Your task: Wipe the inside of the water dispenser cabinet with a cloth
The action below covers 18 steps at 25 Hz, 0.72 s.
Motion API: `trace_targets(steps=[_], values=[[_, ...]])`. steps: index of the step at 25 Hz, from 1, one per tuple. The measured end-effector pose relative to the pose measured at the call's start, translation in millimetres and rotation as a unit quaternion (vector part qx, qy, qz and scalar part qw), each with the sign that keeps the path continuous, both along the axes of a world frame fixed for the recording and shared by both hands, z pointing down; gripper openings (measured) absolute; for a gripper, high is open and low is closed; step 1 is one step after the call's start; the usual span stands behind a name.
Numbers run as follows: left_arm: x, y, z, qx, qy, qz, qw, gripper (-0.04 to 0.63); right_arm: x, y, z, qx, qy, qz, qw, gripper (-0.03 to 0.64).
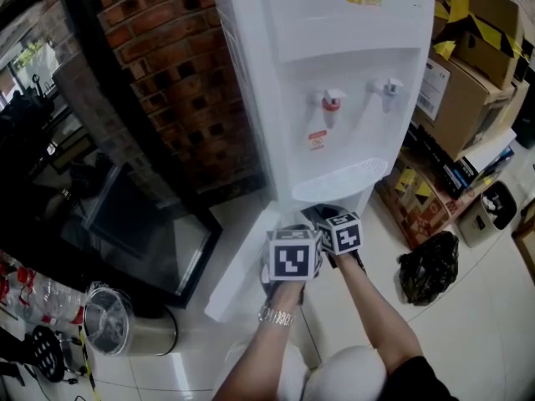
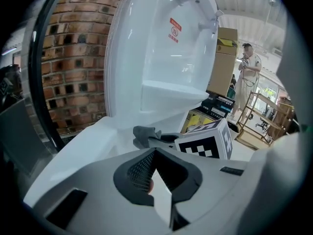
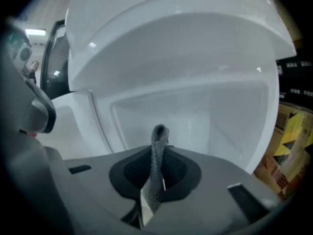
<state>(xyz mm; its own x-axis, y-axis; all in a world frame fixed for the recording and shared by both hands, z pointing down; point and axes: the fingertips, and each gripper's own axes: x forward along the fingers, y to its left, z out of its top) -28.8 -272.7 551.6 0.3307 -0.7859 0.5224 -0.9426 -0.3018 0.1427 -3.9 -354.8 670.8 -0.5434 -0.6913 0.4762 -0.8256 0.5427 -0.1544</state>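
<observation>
The right gripper (image 3: 156,179) is clamping a grey cloth (image 3: 157,163) between its jaws, low in front of the white dispenser (image 1: 334,73) and just at the mouth of its open cabinet (image 3: 205,116). The cloth is standing out of the jaws as a narrow folded strip. Its long axis is running along the jaws, and its tip is pointing into the cabinet and curling over at the end. It is showing a fine woven, mesh-like texture. From the left gripper view it is bunching into a crumpled wad ahead of the right gripper's marker cube. The left gripper (image 2: 157,182) is sitting just beside the right one, its jaws pinching a thin white edge, apparently the open door (image 1: 238,266), which is swinging out to the left of the cabinet.
</observation>
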Motion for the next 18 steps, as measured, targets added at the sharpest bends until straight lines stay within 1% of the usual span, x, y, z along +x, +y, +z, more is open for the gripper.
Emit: trace_targets(steps=[2, 4, 6, 8, 12, 13, 15, 16, 18], values=[[-3.4, 0.0, -1.5, 0.002, -0.003, -0.003, 1.0000, 0.002, -13.0, 3.1, 1.8, 0.016, 0.006, -0.023, 1.000, 0.023], [-10.5, -0.9, -3.4, 0.006, -0.007, -0.010, 0.9999, 0.002, -27.8, 12.0, 11.6, 0.017, 0.027, -0.054, 0.998, 0.023], [-17.0, -0.6, -1.4, 0.005, -0.009, -0.017, 0.9998, 0.002, -37.1, 23.0, 27.6, -0.005, 0.039, -0.073, 0.997, 0.023], [-16.9, -0.2, -3.8, 0.007, -0.009, -0.016, 0.9998, 0.002, -33.4, 30.1, 55.0, -0.038, 0.054, -0.073, 0.995, 0.023], [-12.3, -1.9, -8.1, 0.012, -0.003, -0.009, 0.9999, 0.002, -1.4, 33.3, 101.2, -0.083, 0.100, -0.053, 0.990, 0.023], [-11.9, -3.0, -7.8, 0.012, -0.001, -0.009, 0.9999, 0.002, 10.6, 32.0, 107.2, -0.092, 0.104, -0.041, 0.989, 0.023], [-11.4, -5.4, -7.4, 0.010, 0.002, -0.009, 0.9999, 0.002, 34.4, 28.0, 107.3, -0.106, 0.096, -0.011, 0.990, 0.023], [-10.5, -6.4, -7.0, 0.009, 0.004, -0.008, 0.9999, 0.002, 45.0, 23.0, 99.3, -0.103, 0.087, 0.005, 0.991, 0.023], [-8.4, -7.8, -5.7, 0.007, 0.007, -0.004, 0.9999, 0.002, 61.1, 7.0, 68.8, -0.071, 0.065, 0.033, 0.995, 0.023]])
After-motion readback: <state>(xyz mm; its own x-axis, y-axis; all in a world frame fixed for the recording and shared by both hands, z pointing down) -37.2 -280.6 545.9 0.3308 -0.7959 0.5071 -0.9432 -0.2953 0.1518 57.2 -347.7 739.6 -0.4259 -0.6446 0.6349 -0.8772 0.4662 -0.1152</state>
